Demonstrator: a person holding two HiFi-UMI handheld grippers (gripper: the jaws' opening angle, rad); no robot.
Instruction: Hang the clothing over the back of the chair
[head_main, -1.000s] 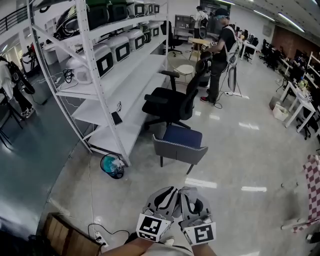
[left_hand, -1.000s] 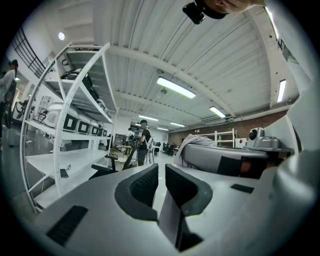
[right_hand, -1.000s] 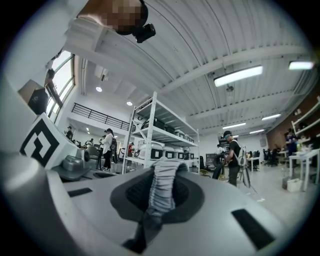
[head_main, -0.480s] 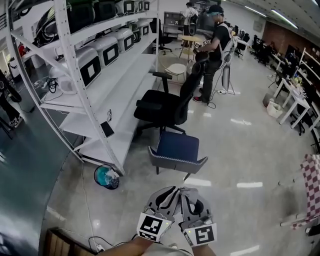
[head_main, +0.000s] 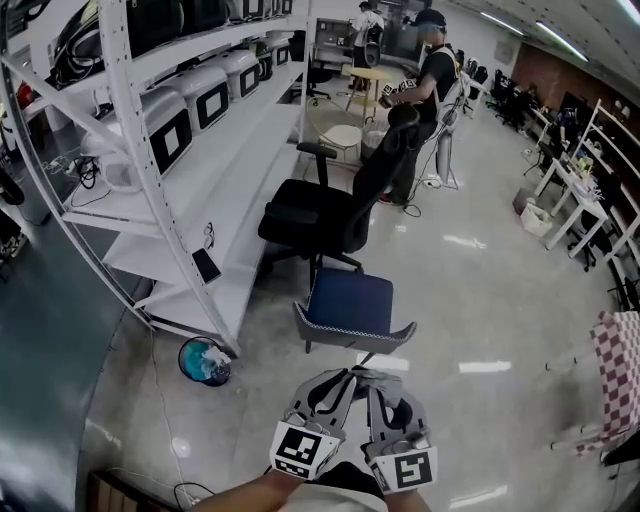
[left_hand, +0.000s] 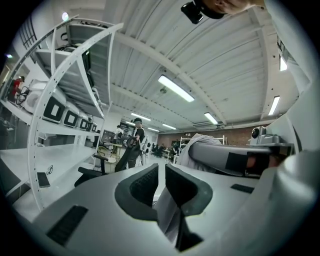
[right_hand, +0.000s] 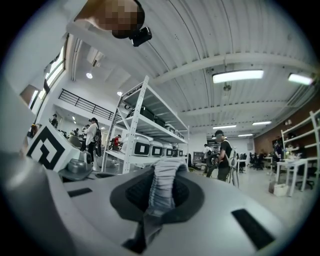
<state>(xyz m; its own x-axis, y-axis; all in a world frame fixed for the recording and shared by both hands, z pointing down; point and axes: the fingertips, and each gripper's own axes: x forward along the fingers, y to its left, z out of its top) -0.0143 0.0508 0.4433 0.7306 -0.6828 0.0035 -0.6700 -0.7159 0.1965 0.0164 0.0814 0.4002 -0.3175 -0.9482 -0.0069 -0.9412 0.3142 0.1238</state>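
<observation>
A low chair (head_main: 350, 300) with a blue seat stands straight ahead, its grey back (head_main: 356, 338) turned toward me. My left gripper (head_main: 340, 380) and right gripper (head_main: 374, 381) are side by side at the bottom of the head view, a short way before that back. Both are shut on a grey piece of clothing (head_main: 361, 377) bunched between their tips. In the left gripper view the clothing (left_hand: 167, 212) hangs down from the nearly closed jaws. In the right gripper view a gathered fold of the clothing (right_hand: 162, 187) is pinched between the pads.
A black office chair (head_main: 320, 215) stands just behind the blue one. White shelving (head_main: 190, 180) runs along the left, with a bin (head_main: 204, 361) at its foot. A person (head_main: 425, 90) stands farther back. A checked cloth (head_main: 620, 375) hangs at the right edge.
The blue chair and the shelving have come closer and lower in the head view. Both grippers keep the same hold on the clothing, still side by side.
</observation>
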